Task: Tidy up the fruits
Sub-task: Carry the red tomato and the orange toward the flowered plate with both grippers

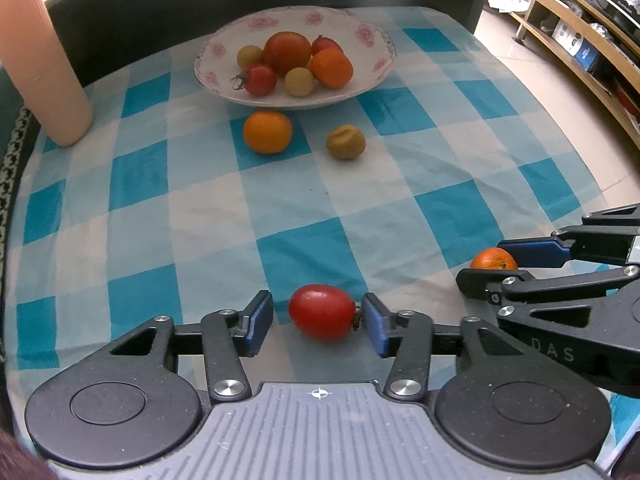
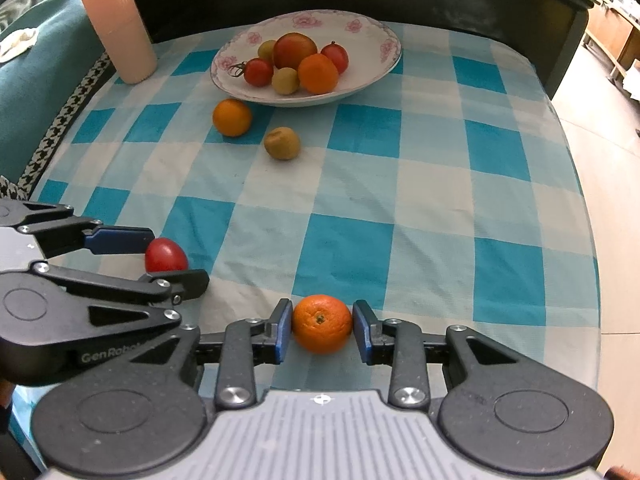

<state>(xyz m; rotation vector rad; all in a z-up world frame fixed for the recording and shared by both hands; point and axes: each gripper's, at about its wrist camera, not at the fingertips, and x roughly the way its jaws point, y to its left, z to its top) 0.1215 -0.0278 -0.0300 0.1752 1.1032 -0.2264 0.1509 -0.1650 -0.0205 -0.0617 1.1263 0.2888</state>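
**Op:** I have the left gripper (image 1: 318, 318) straddling the red tomato (image 1: 322, 312) on the checked cloth (image 1: 200, 208). The jaws stand apart: a clear gap on the left pad, while the right pad sits just at the stem end. Nothing is clamped yet.

**Spotter:** And the right side?

**Op:** The right gripper (image 2: 322, 330) has its pads against both flanks of the small orange (image 2: 322, 323), so I read that as gripping it. Both fruits sit at the near edge of the table, well apart from the plate (image 2: 376, 40).

**Spotter:** What worries you?

**Op:** The tomato is smooth and egg-shaped. If I close off-centre, I think it squirts forward or rolls off the near edge. Squeeze too hard and the skin may split.

**Spotter:** The plate?

**Op:** It's already crowded. Dropping more in could knock a fruit out. The loose orange (image 1: 267, 132) and the brownish fruit (image 1: 346, 142) also lie in my path.
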